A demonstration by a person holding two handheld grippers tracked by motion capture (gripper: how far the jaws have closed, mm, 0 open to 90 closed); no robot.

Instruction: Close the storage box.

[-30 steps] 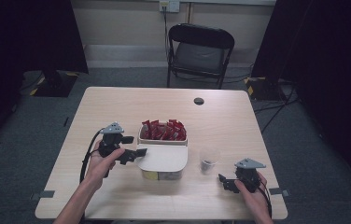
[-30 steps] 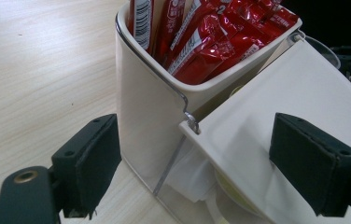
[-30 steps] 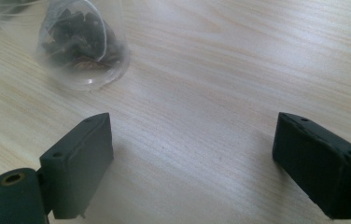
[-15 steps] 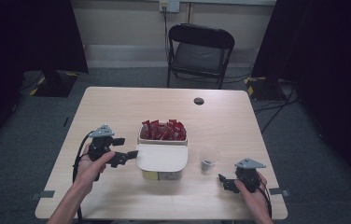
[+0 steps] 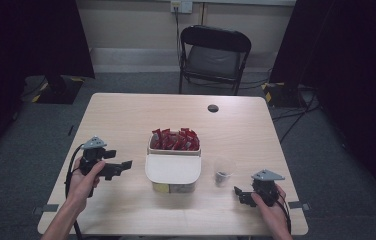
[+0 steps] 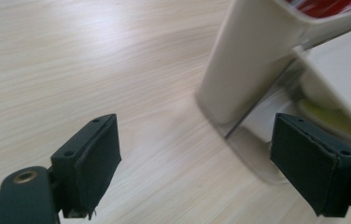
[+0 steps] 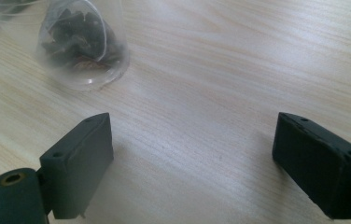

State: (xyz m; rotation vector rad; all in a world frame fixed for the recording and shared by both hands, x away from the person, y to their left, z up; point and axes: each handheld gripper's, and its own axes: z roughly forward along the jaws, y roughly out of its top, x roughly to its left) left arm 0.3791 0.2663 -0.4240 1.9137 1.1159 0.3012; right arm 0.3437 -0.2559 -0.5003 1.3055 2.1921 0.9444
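A cream box [image 5: 152, 150] stands mid-table, its back half full of red packets [image 5: 175, 140]. A cream lid [image 5: 172, 169] lies tilted over its front half, with something yellow-green [image 6: 327, 116] under it. My left gripper [image 5: 122, 167] is held to the left of the box, apart from it and pointing at it. Its jaws are open with only bare table between them, and the box wall [image 6: 248, 60] is ahead at the right. My right gripper [image 5: 239, 194] rests near the front right edge, open and empty. A clear plastic cup [image 5: 223, 171] with dark bits [image 7: 82, 42] stands just beyond it.
The wooden table [image 5: 126, 120] has a small dark round spot [image 5: 213, 108] at the back. A black folding chair [image 5: 215, 55] stands behind the table. Dark curtains hang at both sides of the room.
My left gripper has drawn away from the box's left side and moved left across the table. The right gripper, the cup and the box have stayed put.
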